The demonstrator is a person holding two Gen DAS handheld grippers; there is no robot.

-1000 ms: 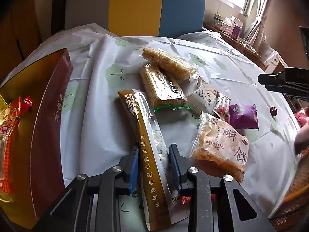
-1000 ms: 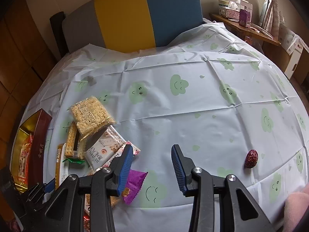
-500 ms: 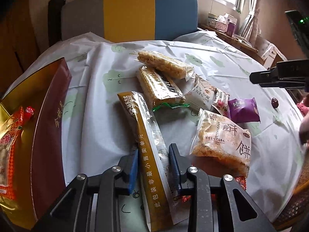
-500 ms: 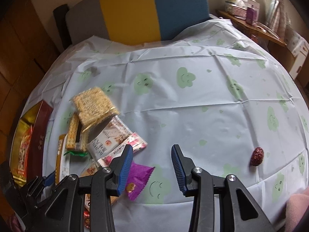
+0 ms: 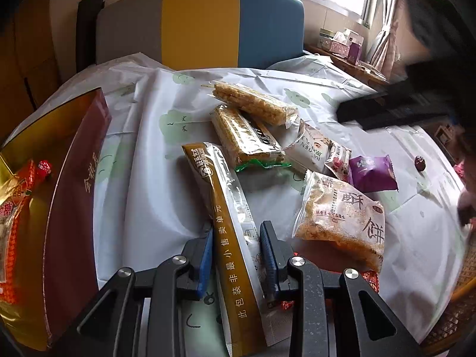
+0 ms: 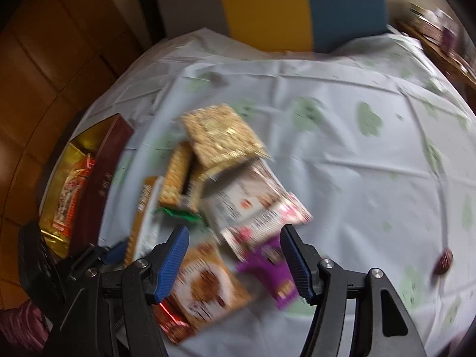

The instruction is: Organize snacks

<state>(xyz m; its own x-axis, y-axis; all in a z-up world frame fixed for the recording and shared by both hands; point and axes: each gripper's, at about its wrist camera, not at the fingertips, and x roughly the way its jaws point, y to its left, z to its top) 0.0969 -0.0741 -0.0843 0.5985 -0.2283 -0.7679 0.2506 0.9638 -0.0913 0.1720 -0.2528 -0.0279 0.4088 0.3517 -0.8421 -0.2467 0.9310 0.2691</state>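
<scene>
The left gripper (image 5: pixel 236 251) clamps the long gold packet (image 5: pixel 226 223) just right of the red box (image 5: pixel 68 202); the right gripper (image 6: pixel 235 255) — jaws just widened, gripping nothing — hovers over the purple packet (image 6: pixel 272 270), farther right.

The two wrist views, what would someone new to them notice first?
First, the heap of snack packets on the cloud-print tablecloth, with a long brown-and-silver packet between the fingers of the left gripper. At the left edge stands a dark red and gold box with snacks inside. In the blurred right view, the right gripper, jaws just opening and empty, hovers above a purple packet.
</scene>
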